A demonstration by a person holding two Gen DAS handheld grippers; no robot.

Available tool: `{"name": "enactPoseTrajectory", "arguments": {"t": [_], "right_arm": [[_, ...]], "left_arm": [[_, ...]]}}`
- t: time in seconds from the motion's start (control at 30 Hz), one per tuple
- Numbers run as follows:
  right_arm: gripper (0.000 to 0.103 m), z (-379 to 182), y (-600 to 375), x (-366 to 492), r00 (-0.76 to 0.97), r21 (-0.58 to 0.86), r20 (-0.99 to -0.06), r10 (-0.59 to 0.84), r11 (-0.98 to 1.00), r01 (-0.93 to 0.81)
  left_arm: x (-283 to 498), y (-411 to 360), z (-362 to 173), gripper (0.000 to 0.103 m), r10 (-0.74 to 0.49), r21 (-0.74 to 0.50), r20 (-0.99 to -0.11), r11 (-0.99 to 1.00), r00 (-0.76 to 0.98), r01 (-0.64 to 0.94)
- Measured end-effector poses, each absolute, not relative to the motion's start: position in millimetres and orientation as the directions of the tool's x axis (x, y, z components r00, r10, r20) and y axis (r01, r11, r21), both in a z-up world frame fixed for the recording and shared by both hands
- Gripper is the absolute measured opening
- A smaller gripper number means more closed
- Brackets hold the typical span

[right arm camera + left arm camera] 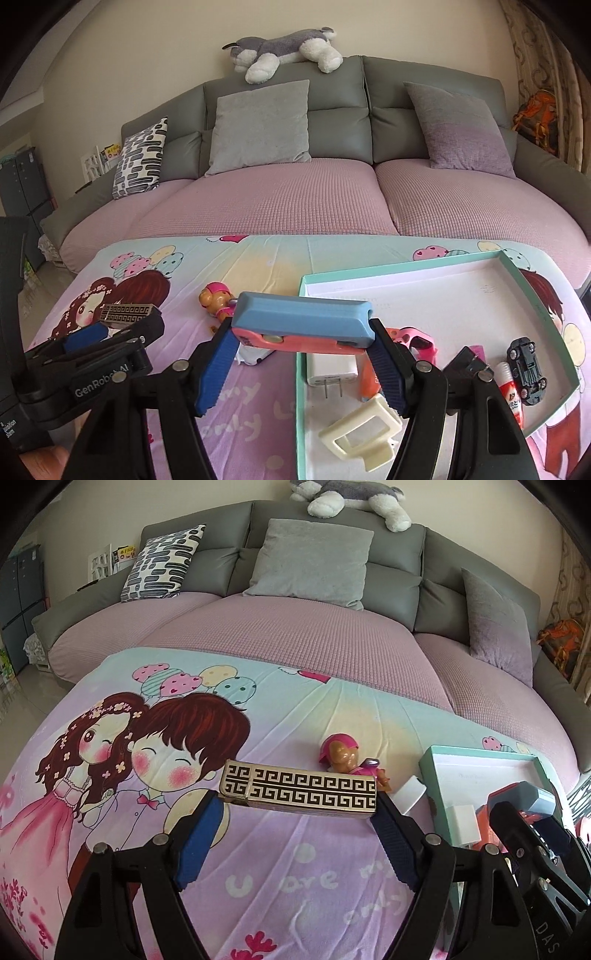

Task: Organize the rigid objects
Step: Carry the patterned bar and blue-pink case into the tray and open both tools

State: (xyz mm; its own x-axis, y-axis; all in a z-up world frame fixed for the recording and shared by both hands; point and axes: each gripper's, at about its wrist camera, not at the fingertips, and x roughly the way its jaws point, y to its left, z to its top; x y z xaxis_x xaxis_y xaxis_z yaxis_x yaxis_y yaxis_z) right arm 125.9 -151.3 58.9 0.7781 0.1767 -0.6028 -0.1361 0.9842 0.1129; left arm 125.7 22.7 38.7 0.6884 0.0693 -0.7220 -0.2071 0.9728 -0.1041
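— So what does the left gripper (299, 805) have?

— Its blue-padded fingers (199, 842) pinch a flat gold box with a black Greek-key pattern (299, 788) by its two short ends, held above the cartoon-printed cloth (258, 878) on the tabletop.

— And the right gripper (301, 347)?

— Its fingers (218, 369) clamp a long blue-and-pink plastic case (303, 323), end to end, over the near left edge of the shallow mint-green cardboard tray (535, 291).

— What lies in the tray?

— A white plug charger (334, 371), a cream plastic frame (360, 432), a dark toy car (528, 365) and a glue stick (511, 393). A small pink-helmeted toy pup figure (341, 758) lies on the cloth, just beside the tray.
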Motion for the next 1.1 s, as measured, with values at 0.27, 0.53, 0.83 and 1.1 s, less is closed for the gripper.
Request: {"name": "enactPoseTrajectory", "arguments": {"t": [0.27,0.53,0.83,1.1], "right_arm": [[0.072,63,-198,128,0.796,0.152,-0.59,0.135,0.987,-0.055],[0.072,60,-270,130,0.803,0.176,-0.595,0.004,0.976,0.125],[0.072,43,-314,137,0.761,0.154,-0.64,-0.107,0.952,0.263],[0.072,39,-311,140,0.755,0.122,-0.645,-0.122,0.958,0.258]], "left_arm": [[132,-26,56,0.082,0.007,-0.09,-0.677,0.992,0.736,-0.093],[149,-74,58,0.082,-0.075,-0.091,-0.665,0.996,0.743,0.019],[171,-125,43,0.082,-0.158,-0.098,-0.674,0.987,0.722,0.125],[185,-141,25,0.082,-0.164,-0.092,-0.682,0.986,0.713,0.139]]}}
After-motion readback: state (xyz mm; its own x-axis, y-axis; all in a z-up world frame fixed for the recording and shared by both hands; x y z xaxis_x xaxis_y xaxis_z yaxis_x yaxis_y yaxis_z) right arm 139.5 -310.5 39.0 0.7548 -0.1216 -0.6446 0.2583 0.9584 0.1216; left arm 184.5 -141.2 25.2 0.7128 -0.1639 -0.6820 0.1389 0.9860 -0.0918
